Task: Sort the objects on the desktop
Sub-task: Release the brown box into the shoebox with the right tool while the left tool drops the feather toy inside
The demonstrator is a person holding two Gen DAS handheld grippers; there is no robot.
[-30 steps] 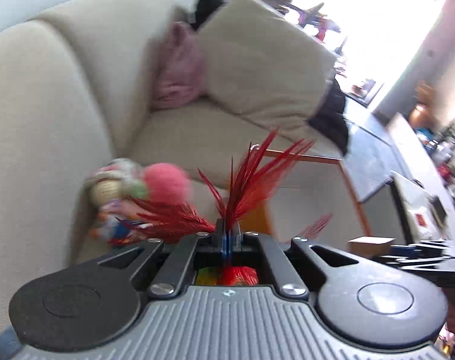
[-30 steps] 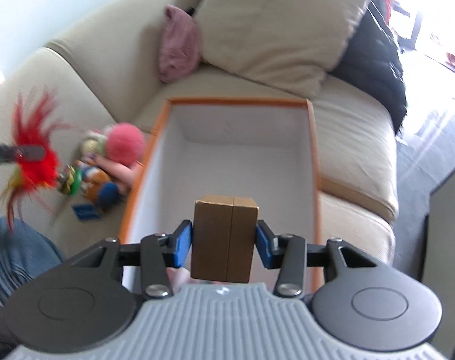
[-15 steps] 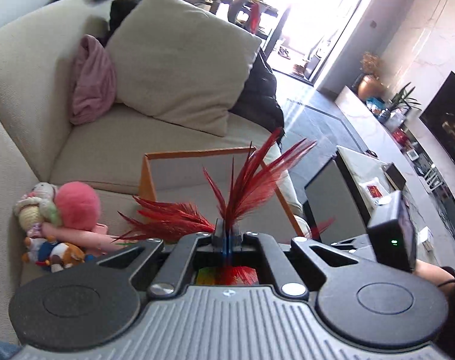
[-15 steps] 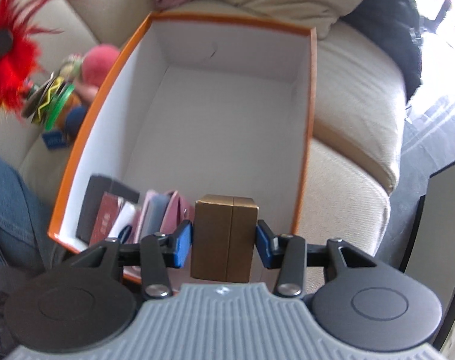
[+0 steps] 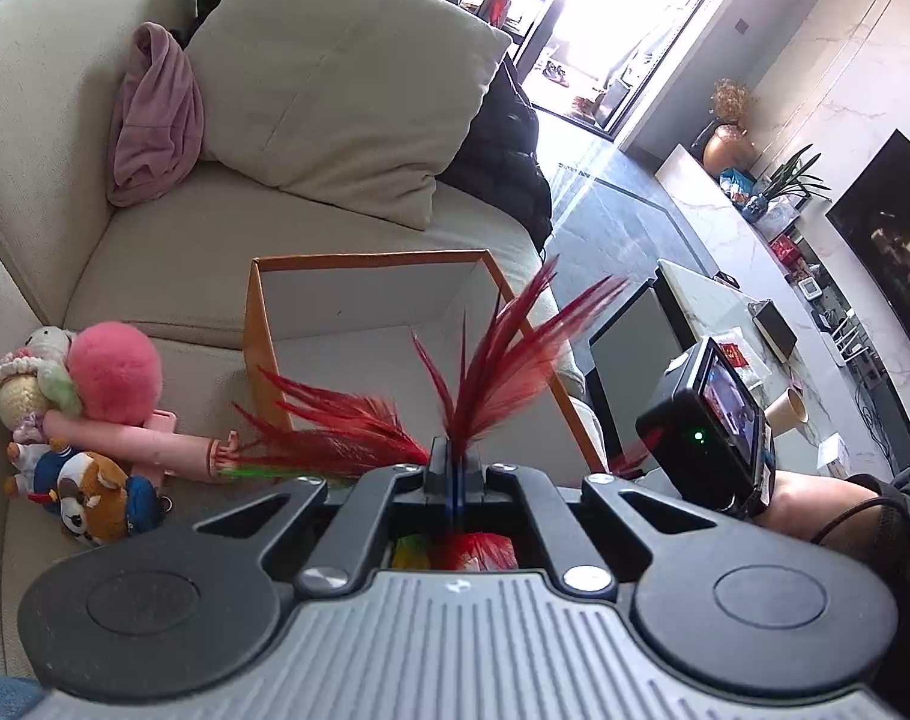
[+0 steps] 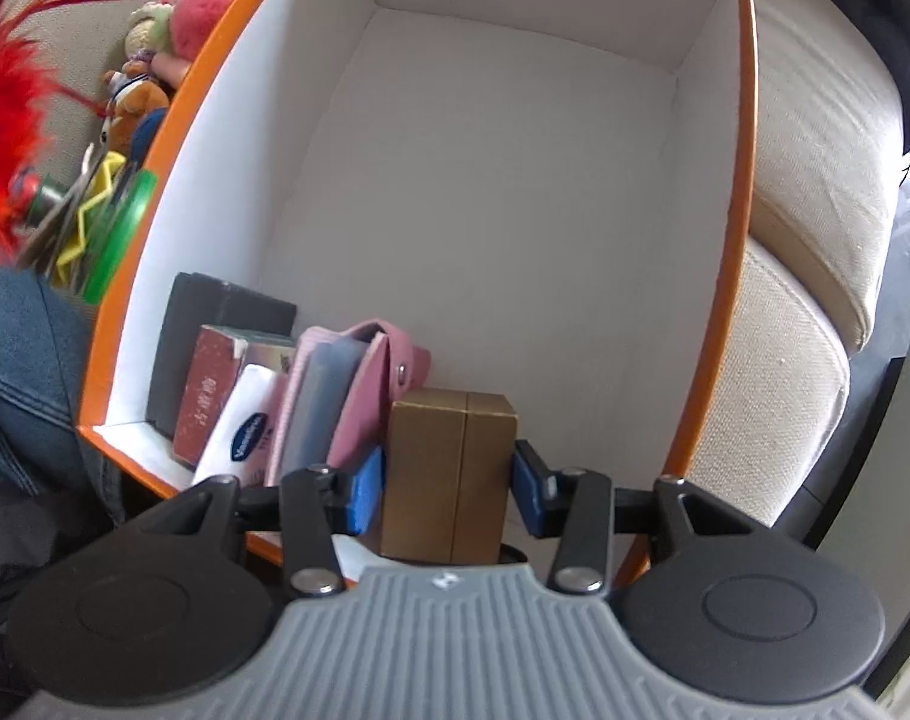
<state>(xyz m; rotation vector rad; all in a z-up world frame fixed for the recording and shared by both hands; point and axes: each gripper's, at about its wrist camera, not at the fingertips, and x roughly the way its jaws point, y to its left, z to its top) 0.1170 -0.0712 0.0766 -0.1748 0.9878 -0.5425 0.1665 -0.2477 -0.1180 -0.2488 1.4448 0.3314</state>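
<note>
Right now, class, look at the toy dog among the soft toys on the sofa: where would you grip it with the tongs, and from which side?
Grip the toy dog across its round body, coming from above. It lies on the sofa seat with other toys packed behind it, so the top is the free side. Its soft, plump shape should squeeze and hold.

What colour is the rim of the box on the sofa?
Orange; the box is white inside. The right wrist view shows it best.
</note>
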